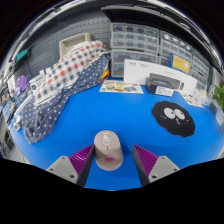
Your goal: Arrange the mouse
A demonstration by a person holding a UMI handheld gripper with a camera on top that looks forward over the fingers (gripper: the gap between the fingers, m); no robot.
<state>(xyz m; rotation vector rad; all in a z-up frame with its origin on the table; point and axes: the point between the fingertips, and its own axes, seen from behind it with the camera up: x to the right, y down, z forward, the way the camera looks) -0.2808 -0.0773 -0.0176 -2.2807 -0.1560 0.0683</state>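
Mouse (pixel 108 149): beige, on the blue table (pixel 110 112), between the fingers with gaps either side.
Gripper (pixel 112 158): released, pink pads flanking the mouse.
Black pad (pixel 174 118): well beyond, to the right.
Checked cloth (pixel 62 80): far left, heaped.

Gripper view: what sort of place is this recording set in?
Probably a workshop or lab bench: a blue table, stacked storage drawers behind it, and cardboard boxes. The mouse sits between the open gripper fingers.
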